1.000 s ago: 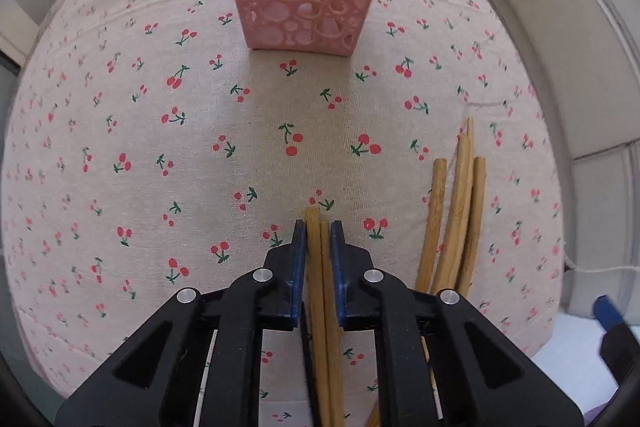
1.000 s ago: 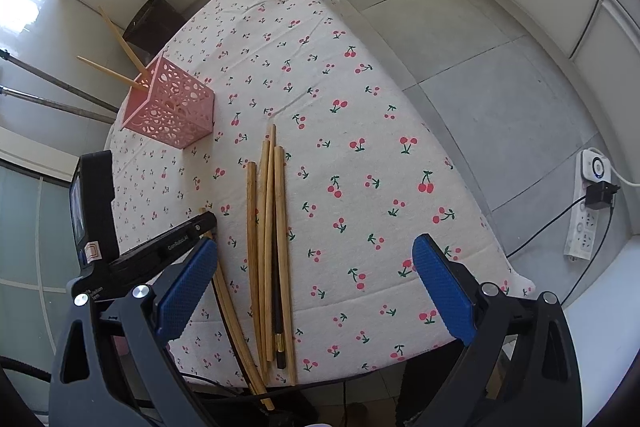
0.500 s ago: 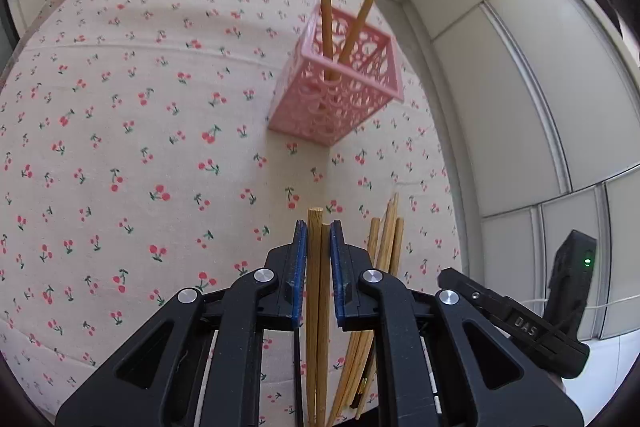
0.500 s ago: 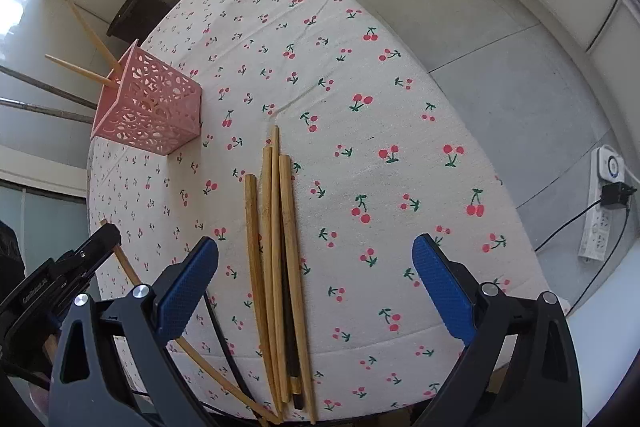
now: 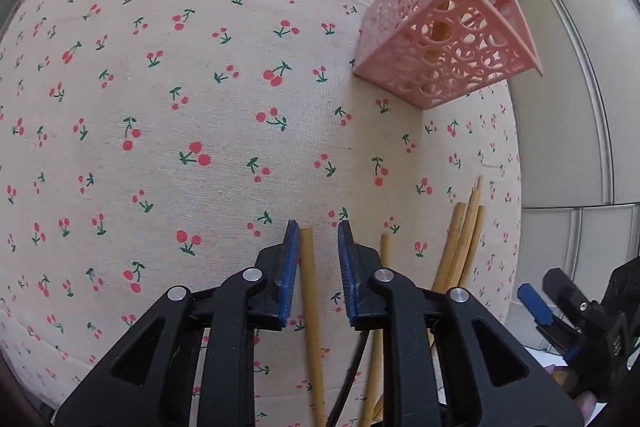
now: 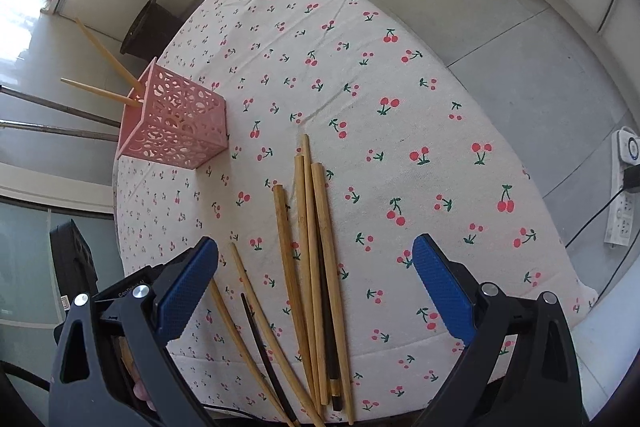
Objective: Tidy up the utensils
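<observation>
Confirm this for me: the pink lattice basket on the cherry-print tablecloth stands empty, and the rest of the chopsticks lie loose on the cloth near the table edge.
Not quite. The pink lattice basket is not empty: two chopsticks already stand in it, leaning out over its rim, as the right wrist view shows. The rest holds: the other chopsticks lie loose on the cherry-print tablecloth near its edge.

left gripper (image 5: 318, 251) was low over the near table edge, jaws parted a little, one chopstick (image 5: 310, 307) between the pads without a clamp. right gripper (image 6: 316, 291) hung higher, jaws spread wide, holding nothing.
</observation>
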